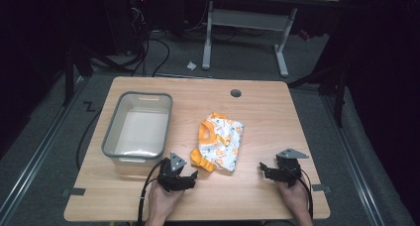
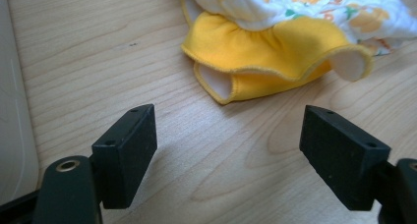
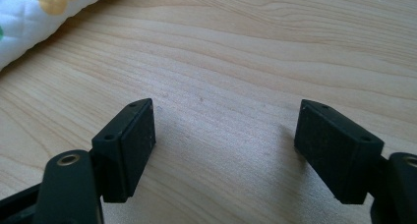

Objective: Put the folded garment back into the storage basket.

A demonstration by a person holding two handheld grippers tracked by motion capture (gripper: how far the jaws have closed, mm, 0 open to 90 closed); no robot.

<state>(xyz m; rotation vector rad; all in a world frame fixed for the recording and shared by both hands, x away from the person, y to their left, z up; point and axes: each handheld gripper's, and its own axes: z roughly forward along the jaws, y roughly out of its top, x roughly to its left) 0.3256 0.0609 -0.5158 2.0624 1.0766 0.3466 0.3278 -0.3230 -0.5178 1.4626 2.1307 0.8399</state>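
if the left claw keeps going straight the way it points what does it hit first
Most likely the yellow hem of the garment, which lies just ahead of the open left claw on bare table; how far off is hard to judge.

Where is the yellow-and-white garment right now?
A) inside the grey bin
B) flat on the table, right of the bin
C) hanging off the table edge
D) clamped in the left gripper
B: in the high view the garment lies on the table to the right of the grey bin, and the left gripper stands open just short of the yellow hem, touching nothing.
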